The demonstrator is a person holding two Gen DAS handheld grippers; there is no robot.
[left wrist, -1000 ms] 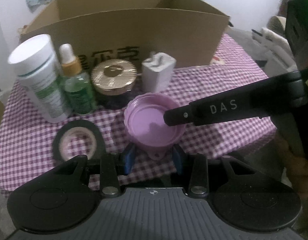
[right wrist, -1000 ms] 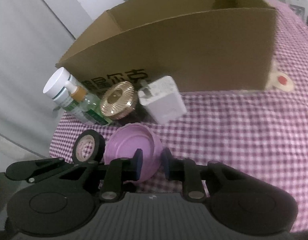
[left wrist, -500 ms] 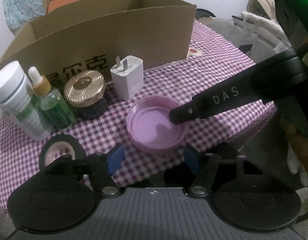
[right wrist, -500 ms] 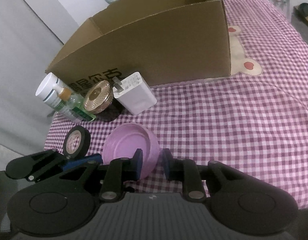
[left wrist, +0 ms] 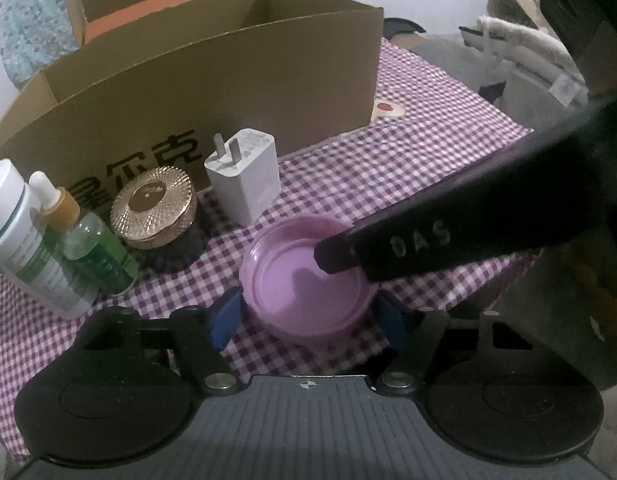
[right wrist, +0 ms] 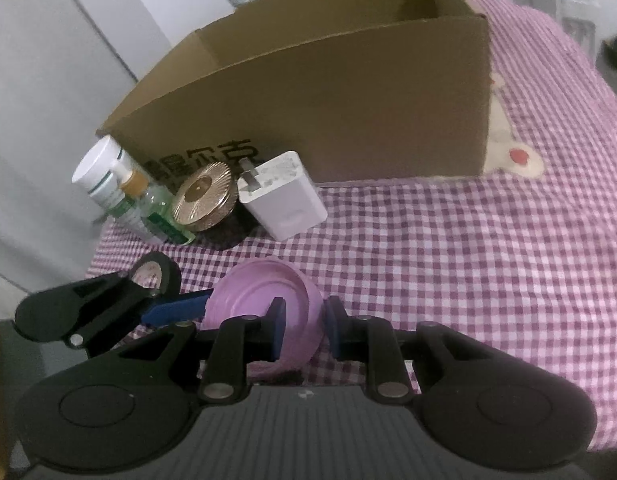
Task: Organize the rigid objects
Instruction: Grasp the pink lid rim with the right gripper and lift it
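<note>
A purple lid point(left wrist: 304, 284) rests hollow side up on the checked cloth and looks tipped in the right wrist view point(right wrist: 264, 292). My right gripper point(right wrist: 304, 320) is shut on its near rim, one pad inside and one outside. In the left wrist view, that gripper's black finger point(left wrist: 408, 240) reaches into the lid from the right. My left gripper point(left wrist: 308, 312) is open, with its blue pads on either side of the lid. I cannot tell if they touch it. One blue left finger point(right wrist: 176, 308) lies against the lid's left side.
Behind the lid stand a white charger point(left wrist: 244, 172), a gold-topped jar point(left wrist: 152, 204), a green dropper bottle point(left wrist: 88, 248) and a white bottle point(left wrist: 16, 236). An open cardboard box point(left wrist: 212, 92) is behind them. A black tape roll point(right wrist: 156, 276) lies left of the lid.
My left gripper has opened wide and moved forward, so the lid now sits between its pads. The tape roll has dropped out of its view. The right gripper still holds the rim.
</note>
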